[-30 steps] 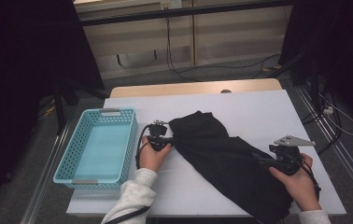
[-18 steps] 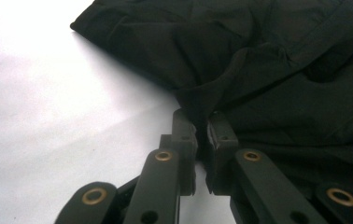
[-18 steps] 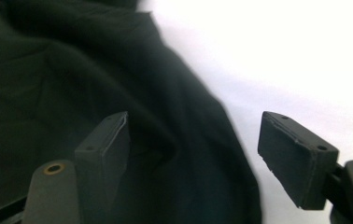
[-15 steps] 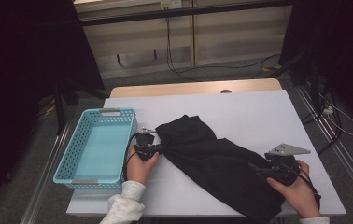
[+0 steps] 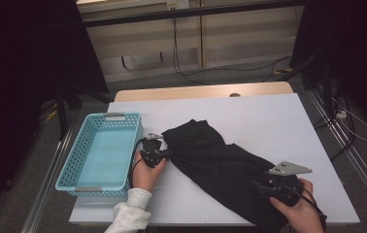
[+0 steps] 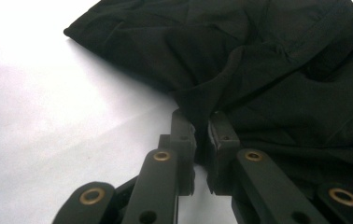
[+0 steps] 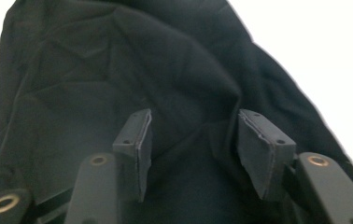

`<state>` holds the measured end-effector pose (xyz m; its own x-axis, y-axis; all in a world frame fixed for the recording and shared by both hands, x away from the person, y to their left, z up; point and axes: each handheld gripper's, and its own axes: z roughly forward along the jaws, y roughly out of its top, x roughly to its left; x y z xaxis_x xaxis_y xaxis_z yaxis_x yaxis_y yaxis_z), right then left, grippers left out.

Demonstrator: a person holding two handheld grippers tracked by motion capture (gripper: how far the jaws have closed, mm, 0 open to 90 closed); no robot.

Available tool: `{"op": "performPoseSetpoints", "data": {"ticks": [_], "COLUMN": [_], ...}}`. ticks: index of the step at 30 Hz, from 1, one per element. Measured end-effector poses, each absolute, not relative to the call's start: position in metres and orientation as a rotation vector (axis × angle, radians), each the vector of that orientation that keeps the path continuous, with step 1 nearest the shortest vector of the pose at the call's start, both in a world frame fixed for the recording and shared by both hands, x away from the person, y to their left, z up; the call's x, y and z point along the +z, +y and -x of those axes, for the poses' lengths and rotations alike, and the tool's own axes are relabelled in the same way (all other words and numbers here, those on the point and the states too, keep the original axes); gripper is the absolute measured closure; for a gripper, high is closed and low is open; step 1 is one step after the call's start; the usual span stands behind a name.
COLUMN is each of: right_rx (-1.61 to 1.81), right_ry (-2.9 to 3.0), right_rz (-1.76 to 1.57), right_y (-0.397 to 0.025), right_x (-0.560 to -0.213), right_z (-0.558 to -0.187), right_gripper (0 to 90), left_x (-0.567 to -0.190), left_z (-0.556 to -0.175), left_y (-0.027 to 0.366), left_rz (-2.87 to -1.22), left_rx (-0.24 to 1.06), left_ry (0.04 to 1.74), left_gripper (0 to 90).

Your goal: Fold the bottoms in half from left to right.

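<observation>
Left gripper [image 6: 201,122]: pinching the black garment's [image 5: 220,165] nine-o'clock edge, beside the basket [image 5: 77,167].
Right gripper [image 7: 193,135]: hovering spread over cloth.

Count: 1 black garment [image 5: 220,162], mid-worktop running to the near right corner. 1 blue basket [image 5: 82,165], left edge. 2 grippers: left gripper [image 5: 159,154], right gripper [image 5: 269,187]. 1 white worktop [image 5: 269,116].

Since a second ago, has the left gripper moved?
Yes. The left gripper, shut on the black garment, has pulled toward the blue basket and nearer the person's edge.
</observation>
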<state>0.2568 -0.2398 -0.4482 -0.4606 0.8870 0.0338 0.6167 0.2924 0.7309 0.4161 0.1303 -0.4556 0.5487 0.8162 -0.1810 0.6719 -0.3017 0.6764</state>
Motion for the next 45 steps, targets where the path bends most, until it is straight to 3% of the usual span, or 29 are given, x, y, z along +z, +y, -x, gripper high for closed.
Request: {"op": "performPoseSetpoints", "data": {"ticks": [2,5,6,7,8,14,26,31,32,33,38,45], "right_rx": [0.961,0.922,0.914,0.914,0.901,0.935,0.930,0.948,0.965,0.970,0.936,1.015], "right_ry": [2.209,2.233,2.229,2.229,2.234,2.164,2.040,2.038,2.071,2.089,2.168,2.063], "right_rz": [-1.340,-1.321,-1.323,-1.323,-1.320,-1.405,-1.501,-1.494,-1.493,-1.505,-1.489,-1.520], "right_y": [-0.235,-0.232,-0.233,-0.233,-0.237,-0.268,-0.309,-0.311,-0.306,-0.303,-0.294,-0.301], "right_x": [-0.451,-0.456,-0.456,-0.456,-0.452,-0.449,-0.442,-0.440,-0.442,-0.443,-0.452,-0.443], "right_z": [-0.258,-0.259,-0.259,-0.259,-0.259,-0.259,-0.254,-0.252,-0.253,-0.253,-0.256,-0.259], "right_gripper": [38.9,42.7,49.9,49.9,71.5,83.9,82.7,72.9,65.5,64.3,68.7,66.5], "left_x": [-0.456,-0.456,-0.456,-0.456,-0.456,-0.457,-0.457,-0.457,-0.457,-0.457,-0.457,-0.458], "left_z": [-0.416,-0.416,-0.416,-0.416,-0.416,-0.417,-0.419,-0.419,-0.419,-0.418,-0.418,-0.418], "left_y": [0.130,0.131,0.131,0.131,0.131,0.132,0.133,0.133,0.133,0.133,0.133,0.133], "left_rz": [-2.054,-2.054,-2.049,-2.049,-2.048,-2.043,-2.037,-2.031,-2.031,-2.031,-2.031,-2.033], "left_rx": [0.252,0.235,0.240,0.240,0.239,0.224,0.215,0.214,0.212,0.212,0.211,0.213], "left_ry": [1.194,1.192,1.195,1.195,1.195,1.198,1.199,1.203,1.203,1.203,1.198,1.193], "left_gripper": [82.9,82.9,82.9,83.0,83.1,83.3,83.3,83.3,83.2,83.2,82.9,82.8]}}
